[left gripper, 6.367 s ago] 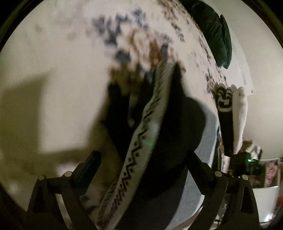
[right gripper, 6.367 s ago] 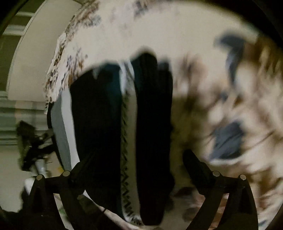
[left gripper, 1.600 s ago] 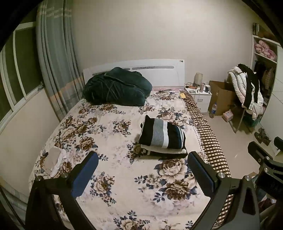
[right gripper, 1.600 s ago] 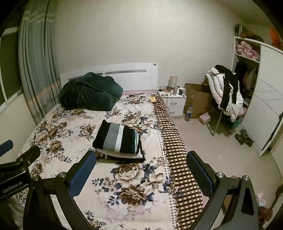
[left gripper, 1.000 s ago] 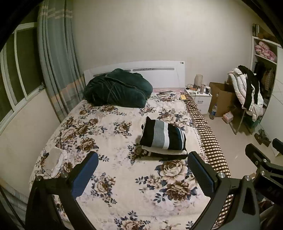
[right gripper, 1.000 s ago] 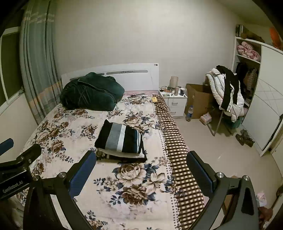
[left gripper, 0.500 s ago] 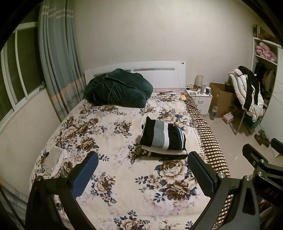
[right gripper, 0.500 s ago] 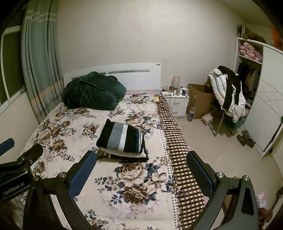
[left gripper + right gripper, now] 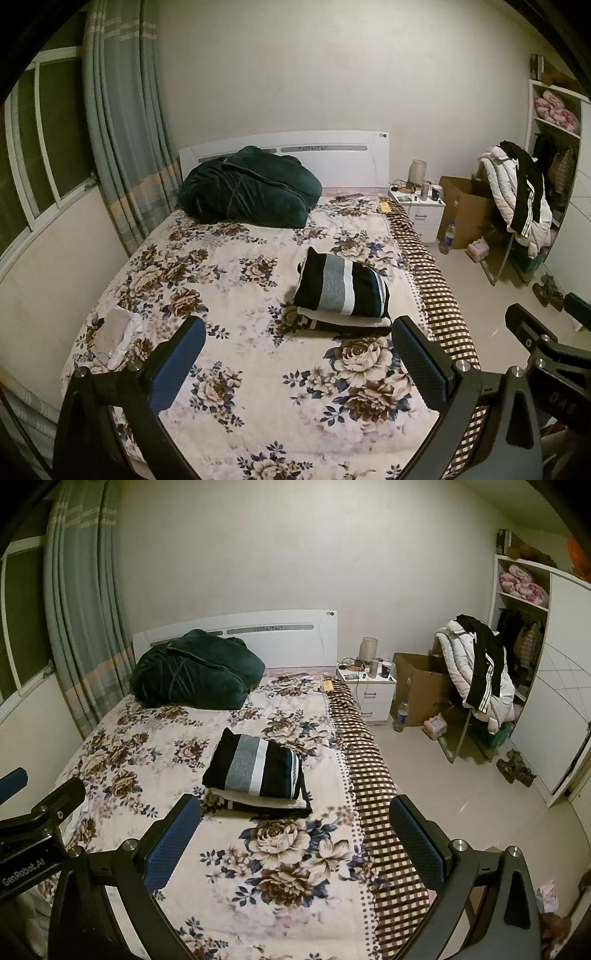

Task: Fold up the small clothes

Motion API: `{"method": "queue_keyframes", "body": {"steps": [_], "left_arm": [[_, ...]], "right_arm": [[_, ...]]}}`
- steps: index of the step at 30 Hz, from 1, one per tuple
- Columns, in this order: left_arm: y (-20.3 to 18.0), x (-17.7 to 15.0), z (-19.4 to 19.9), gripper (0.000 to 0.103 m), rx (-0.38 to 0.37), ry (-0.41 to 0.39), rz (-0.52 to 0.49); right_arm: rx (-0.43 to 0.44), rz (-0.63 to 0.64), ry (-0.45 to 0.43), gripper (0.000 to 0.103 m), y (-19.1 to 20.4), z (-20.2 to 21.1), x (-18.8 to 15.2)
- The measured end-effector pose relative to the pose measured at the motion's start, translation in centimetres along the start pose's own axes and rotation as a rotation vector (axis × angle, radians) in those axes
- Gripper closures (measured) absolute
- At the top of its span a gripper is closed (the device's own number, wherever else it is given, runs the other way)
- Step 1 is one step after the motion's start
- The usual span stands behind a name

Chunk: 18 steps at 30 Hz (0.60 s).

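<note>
Bedroom seen from foot of bed (image 9: 236, 302). Left gripper (image 9: 295, 354) spread wide, empty, held above floral bedspread. Right gripper (image 9: 295, 834) also spread wide, empty, just beside left one. Stack of folded clothes (image 9: 341, 295) lies on bed toward its right side, well ahead of both grippers; top piece black with grey and white stripes. Dark green bundle (image 9: 249, 192) sits against white headboard. Small pale cloth (image 9: 116, 332) near bed's left edge.

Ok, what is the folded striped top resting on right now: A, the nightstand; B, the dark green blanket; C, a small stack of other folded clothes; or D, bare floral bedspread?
C: the folded striped top lies on top of a small stack of folded clothes, which sits on the floral bedspread.
</note>
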<state>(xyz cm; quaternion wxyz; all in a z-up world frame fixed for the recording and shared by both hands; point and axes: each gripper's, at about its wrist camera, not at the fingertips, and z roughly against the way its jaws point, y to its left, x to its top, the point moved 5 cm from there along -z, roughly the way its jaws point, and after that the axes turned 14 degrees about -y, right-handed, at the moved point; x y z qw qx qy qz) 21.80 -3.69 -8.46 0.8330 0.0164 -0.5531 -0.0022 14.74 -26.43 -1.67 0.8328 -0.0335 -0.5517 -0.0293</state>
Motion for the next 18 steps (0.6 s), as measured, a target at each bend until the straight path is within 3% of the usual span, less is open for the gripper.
{"method": "queue_keyframes", "body": {"steps": [18], "left_arm": [[0.24,0.82,-0.15,0.0,0.022,-0.022,0.002]], "right_arm": [[0.0,-0.003,0.0,0.0,-0.18,0.13,-0.07]]}}
